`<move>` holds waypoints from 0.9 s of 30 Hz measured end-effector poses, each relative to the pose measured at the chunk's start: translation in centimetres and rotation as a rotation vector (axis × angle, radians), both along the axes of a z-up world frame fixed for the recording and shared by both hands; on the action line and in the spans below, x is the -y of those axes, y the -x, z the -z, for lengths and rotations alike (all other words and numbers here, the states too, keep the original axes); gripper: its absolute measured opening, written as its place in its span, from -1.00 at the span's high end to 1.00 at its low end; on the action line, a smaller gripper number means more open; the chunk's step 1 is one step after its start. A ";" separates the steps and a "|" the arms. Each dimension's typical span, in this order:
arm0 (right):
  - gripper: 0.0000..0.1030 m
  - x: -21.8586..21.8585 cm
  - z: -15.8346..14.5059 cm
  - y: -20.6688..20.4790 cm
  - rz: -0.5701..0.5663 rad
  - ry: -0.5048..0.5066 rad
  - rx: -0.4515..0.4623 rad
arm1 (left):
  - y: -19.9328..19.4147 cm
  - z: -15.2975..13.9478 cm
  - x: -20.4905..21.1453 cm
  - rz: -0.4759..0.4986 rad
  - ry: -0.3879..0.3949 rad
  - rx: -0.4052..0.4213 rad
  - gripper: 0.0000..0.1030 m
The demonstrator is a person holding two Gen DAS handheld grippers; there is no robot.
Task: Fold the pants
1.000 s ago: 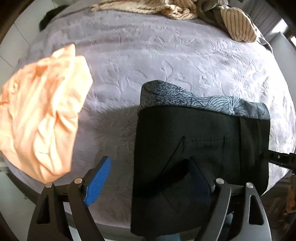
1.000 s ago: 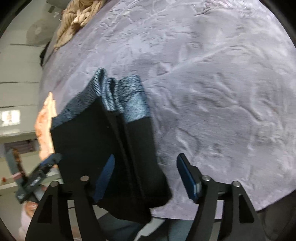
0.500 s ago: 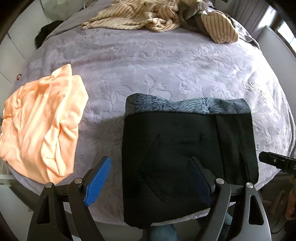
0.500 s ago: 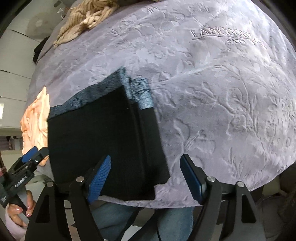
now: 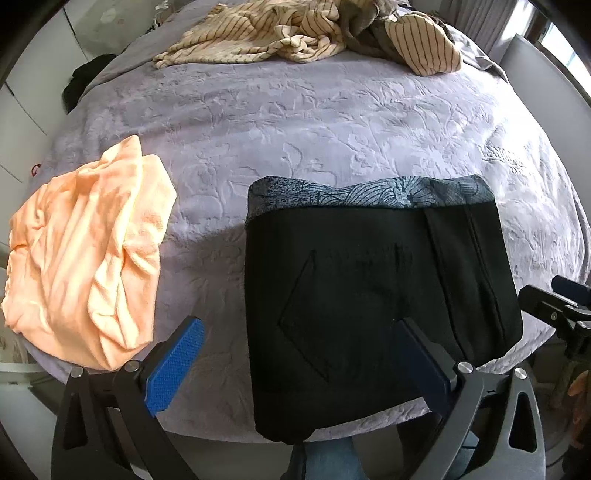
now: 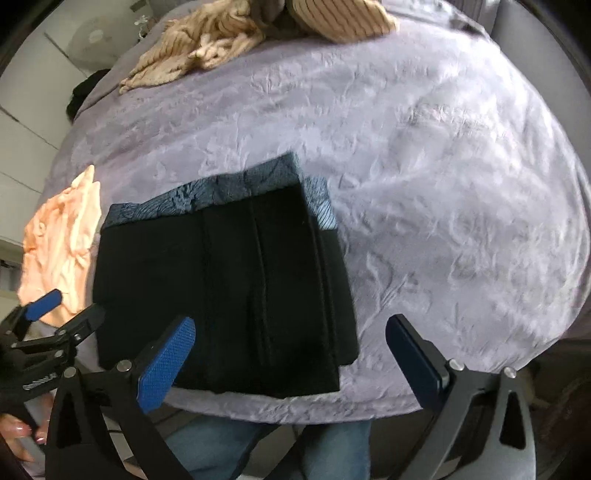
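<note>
The black pants (image 5: 373, 295) lie folded into a compact rectangle on the lavender bedspread (image 5: 314, 125), near its front edge, with a blue patterned band along the far side. They also show in the right wrist view (image 6: 221, 291). My left gripper (image 5: 295, 362) is open and empty, held above the front edge of the pants. My right gripper (image 6: 291, 354) is open and empty, above the pants' right front corner. Each gripper appears in the other's view: the right one (image 5: 554, 306) and the left one (image 6: 55, 321).
A crumpled orange garment (image 5: 85, 254) lies left of the pants. A heap of striped beige clothes (image 5: 314, 33) sits at the far side of the bed. The bed's front edge runs just below the pants, with a person's jeans (image 6: 332, 450) under it.
Both grippers have drawn back and up from the pants, which now lie flat and released on the bed. More of the bed is in view.
</note>
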State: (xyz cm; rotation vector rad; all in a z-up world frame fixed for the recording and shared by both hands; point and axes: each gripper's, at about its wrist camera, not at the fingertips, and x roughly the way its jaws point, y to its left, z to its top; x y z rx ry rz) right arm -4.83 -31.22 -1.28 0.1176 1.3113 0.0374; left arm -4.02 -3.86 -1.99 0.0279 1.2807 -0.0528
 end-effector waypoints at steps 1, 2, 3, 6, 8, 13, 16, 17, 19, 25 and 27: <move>-0.99 -0.1 -0.1 0.0 -0.001 0.008 0.003 | 0.1 -0.1 0.0 -0.002 0.001 0.003 -1.00; -0.99 -0.2 -0.2 -0.1 -0.002 0.001 -0.001 | 0.1 -0.1 -0.1 -0.003 0.002 0.005 -1.00; -0.99 -0.2 -0.3 -0.1 0.002 -0.003 -0.008 | 0.1 -0.2 -0.1 -0.005 0.003 0.008 -1.00; -1.00 -0.4 -0.5 -0.3 0.010 0.001 -0.024 | 0.2 -0.4 -0.3 -0.010 0.008 0.013 -1.00; -0.99 -0.6 -0.5 -0.3 0.016 0.003 -0.032 | 0.2 -0.6 -0.3 -0.010 0.009 0.017 -1.00; -0.99 -1.0 -0.6 -0.2 0.026 -0.006 -0.050 | 0.1 -0.7 -0.4 -0.023 0.004 0.015 -1.00; -0.99 -1.1 -0.6 -0.3 0.031 0.006 -0.046 | 0.1 -0.8 -0.2 -0.023 -0.002 0.014 -1.00; -0.99 -1.2 -0.7 -0.4 0.028 0.013 -0.045 | 0.1 -0.9 -0.1 -0.022 -0.005 0.014 -1.00; -0.99 -1.2 -0.8 -0.8 0.019 0.027 -0.039 | 0.1 -0.8 0.1 -0.024 -0.014 0.011 -1.00; -0.99 -1.1 -0.6 -1.4 -0.005 0.048 -0.038 | 0.1 -0.6 0.8 -0.042 -0.032 -0.006 -1.00; -0.99 -1.0 -0.4 -1.3 -0.018 0.050 -0.046 | 0.1 -0.5 1.3 -0.047 -0.035 -0.009 -1.00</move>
